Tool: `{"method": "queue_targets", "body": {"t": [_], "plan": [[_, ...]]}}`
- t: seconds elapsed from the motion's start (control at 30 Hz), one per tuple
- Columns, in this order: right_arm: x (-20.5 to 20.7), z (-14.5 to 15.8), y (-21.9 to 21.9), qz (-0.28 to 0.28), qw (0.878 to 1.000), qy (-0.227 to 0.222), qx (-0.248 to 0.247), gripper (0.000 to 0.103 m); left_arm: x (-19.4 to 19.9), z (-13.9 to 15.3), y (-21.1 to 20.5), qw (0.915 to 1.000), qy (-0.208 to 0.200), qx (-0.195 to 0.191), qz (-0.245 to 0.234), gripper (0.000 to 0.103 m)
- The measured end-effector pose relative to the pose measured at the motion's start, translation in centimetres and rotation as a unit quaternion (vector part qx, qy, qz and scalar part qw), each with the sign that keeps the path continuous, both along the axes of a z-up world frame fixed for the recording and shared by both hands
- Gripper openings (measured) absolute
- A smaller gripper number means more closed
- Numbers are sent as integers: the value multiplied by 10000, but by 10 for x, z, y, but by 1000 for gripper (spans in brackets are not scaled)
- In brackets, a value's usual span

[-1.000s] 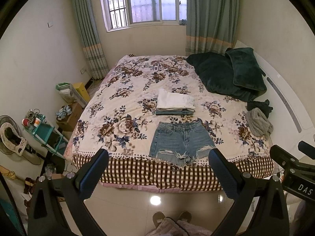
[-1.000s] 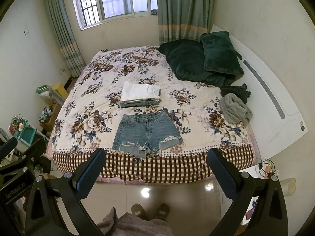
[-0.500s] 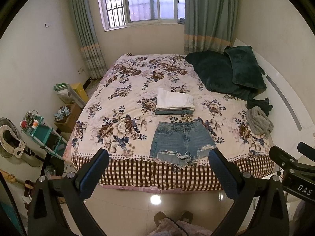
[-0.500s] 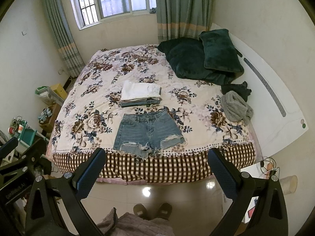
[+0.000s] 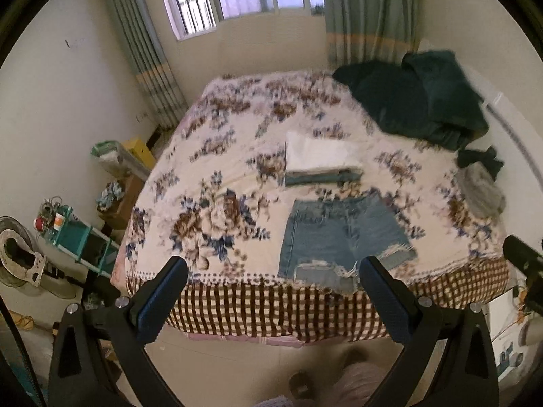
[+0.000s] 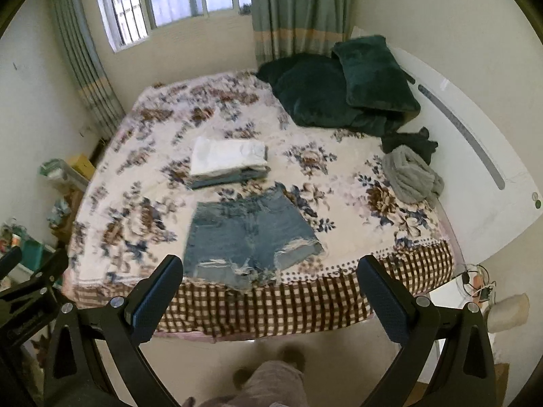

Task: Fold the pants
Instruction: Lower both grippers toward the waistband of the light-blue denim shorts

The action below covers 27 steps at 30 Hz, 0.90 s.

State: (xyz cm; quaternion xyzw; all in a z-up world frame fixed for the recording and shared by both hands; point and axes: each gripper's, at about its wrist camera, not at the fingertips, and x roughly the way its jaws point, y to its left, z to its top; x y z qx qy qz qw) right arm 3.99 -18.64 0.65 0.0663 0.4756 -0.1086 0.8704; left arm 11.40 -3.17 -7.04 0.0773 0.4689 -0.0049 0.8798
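Lying flat, denim shorts [image 5: 342, 237] point frayed hems toward both wide-open tools [image 5: 273, 291] [image 6: 269, 288].

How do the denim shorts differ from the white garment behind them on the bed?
The shorts lie spread flat and unfolded; the white garment is folded and stacked on another folded piece. The shorts are blue with frayed hems; the white garment looks plain. The shorts lie nearer the bed's foot edge. Both rest on the bed.
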Motion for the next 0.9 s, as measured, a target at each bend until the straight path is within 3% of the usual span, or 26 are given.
{"method": "queue_targets", "body": {"t": [0.2, 0.33, 0.47, 0.6, 0.7, 0.73, 0.83, 0.9], "plan": [[67, -81, -34, 282, 9974, 496, 444, 103, 43, -74, -8, 9979, 555, 158, 287, 103], [120, -141, -66, 837, 9911, 649, 803, 103, 70, -120, -13, 9945, 770, 329, 628, 103], [186, -215, -108, 1333, 9759, 1287, 1153, 103, 103, -172, -47, 9873, 789, 840, 1093, 103], [251, -292, -169, 1834, 9532, 2033, 1281, 103, 138, -235, -108, 9697, 859, 1773, 1446, 103], [284, -337, -212, 2114, 9384, 2336, 1417, 102, 159, -285, -157, 9597, 966, 2186, 1478, 103], [296, -353, -230, 2196, 9318, 2428, 1570, 98, 164, -301, -172, 9570, 1027, 2290, 1457, 103], [334, -403, -271, 2327, 9110, 2745, 2015, 70, 170, -354, -219, 9499, 1324, 2435, 1447, 103], [359, -437, -292, 2388, 8991, 2967, 2156, 69, 170, -389, -251, 9482, 1662, 2317, 1404, 103]]}}
